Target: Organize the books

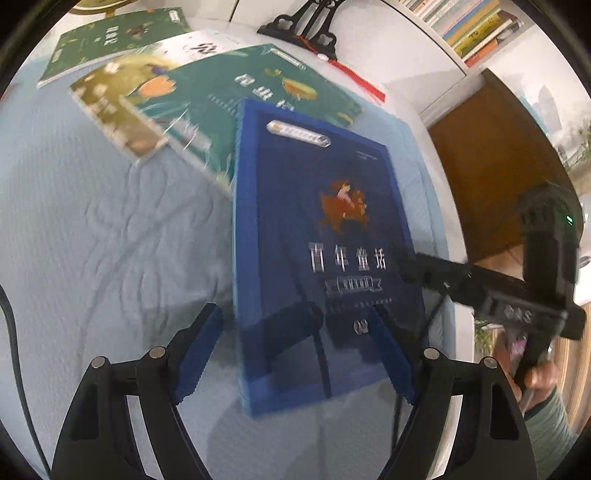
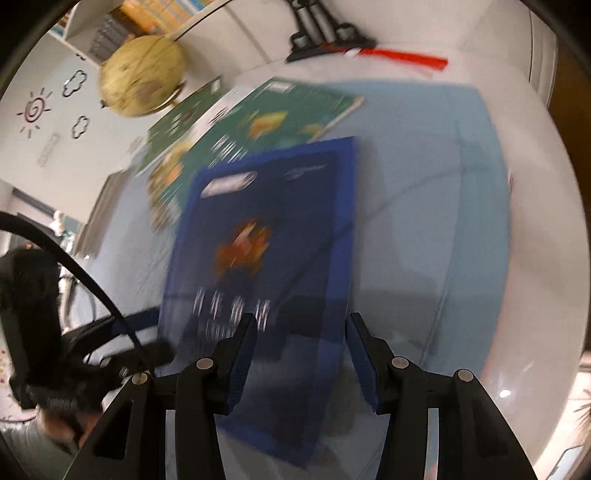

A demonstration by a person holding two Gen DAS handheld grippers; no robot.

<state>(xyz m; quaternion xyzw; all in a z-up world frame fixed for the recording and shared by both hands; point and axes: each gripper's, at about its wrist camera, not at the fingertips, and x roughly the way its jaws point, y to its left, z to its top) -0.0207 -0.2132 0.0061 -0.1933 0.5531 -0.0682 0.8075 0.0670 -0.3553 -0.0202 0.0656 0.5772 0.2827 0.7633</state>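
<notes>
A thick dark blue book (image 1: pixel 317 229) with silver lettering lies on the light blue mat (image 1: pixel 92 229), its far end resting on a green book (image 1: pixel 236 96). My left gripper (image 1: pixel 295 354) hovers open over the blue book's near end, one finger left of the spine and the other above the cover. My right gripper (image 2: pixel 301 354) stands open above the same book (image 2: pixel 266 236), its right finger at the book's right edge. In the left wrist view the right gripper (image 1: pixel 410 264) reaches in from the right, its tip at the cover's edge. Both views are blurred.
More books lie fanned at the back: an olive one (image 1: pixel 107 107), a white one (image 1: pixel 199 46) and a second green one (image 1: pixel 110 40). A globe (image 2: pixel 142 77), a black stand (image 1: pixel 314 26) with a red tassel (image 1: pixel 362 81) and a bookshelf (image 1: pixel 476 26) stand behind.
</notes>
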